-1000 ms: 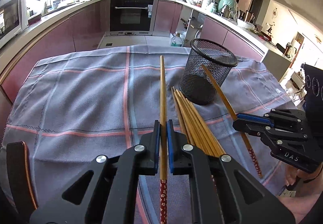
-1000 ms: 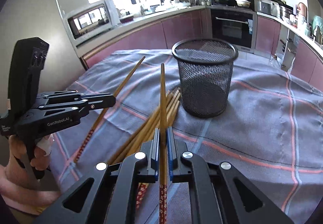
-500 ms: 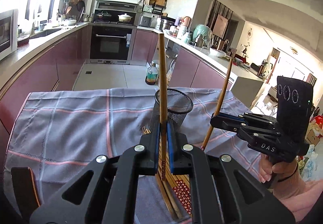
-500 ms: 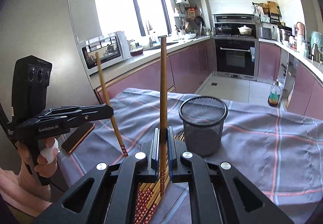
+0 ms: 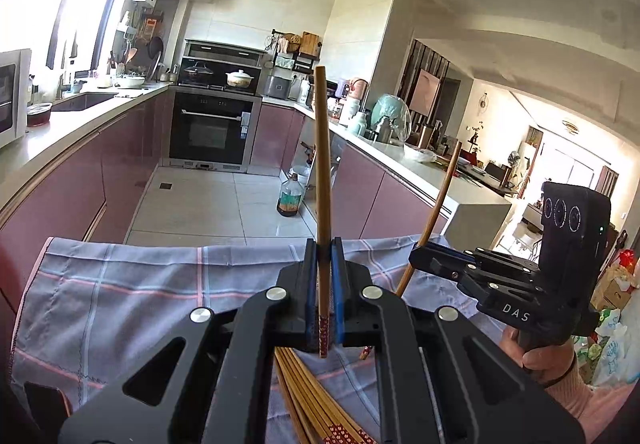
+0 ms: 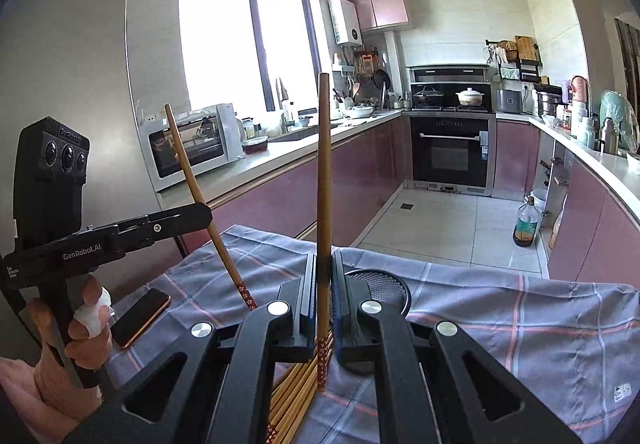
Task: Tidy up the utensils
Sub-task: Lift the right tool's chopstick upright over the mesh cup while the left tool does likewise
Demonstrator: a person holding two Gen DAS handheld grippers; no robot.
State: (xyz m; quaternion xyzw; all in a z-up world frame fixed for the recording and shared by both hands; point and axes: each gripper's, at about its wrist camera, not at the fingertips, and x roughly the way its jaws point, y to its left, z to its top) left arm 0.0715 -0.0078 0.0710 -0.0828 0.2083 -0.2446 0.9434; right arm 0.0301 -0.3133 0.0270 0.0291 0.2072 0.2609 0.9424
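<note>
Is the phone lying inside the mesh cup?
No, the phone lies flat on the cloth, left of the mesh cup.

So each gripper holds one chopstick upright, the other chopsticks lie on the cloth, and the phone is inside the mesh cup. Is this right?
Not quite. The phone is not in the mesh cup; the right wrist view shows it lying flat on the cloth, left of the cup. The rest holds: left gripper and right gripper each grip one upright chopstick, and the other chopsticks lie on the cloth.

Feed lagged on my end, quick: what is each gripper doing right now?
Left gripper: closed on one chopstick, held upright.
Right gripper: closed on another chopstick, also upright, above the mesh cup.
</note>
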